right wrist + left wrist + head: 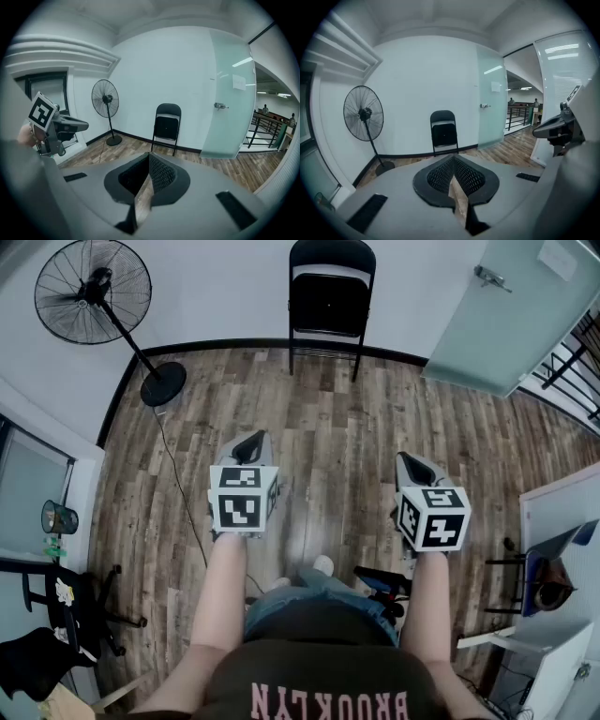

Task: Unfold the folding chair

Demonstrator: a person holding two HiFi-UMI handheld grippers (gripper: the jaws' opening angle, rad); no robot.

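Note:
A black folding chair (330,298) leans folded against the white far wall; it also shows in the left gripper view (443,131) and in the right gripper view (167,125). My left gripper (251,443) and right gripper (410,464) are held side by side over the wooden floor, well short of the chair. Both point forward and somewhat down. Each one's jaws are shut with nothing between them, as seen on the left gripper (453,174) and the right gripper (146,171) in their own views.
A black pedestal fan (94,292) stands at the far left, its cord trailing over the floor. A frosted glass door (511,315) is right of the chair. A white desk (561,521) lies at the right, a dark office chair (66,610) at the near left.

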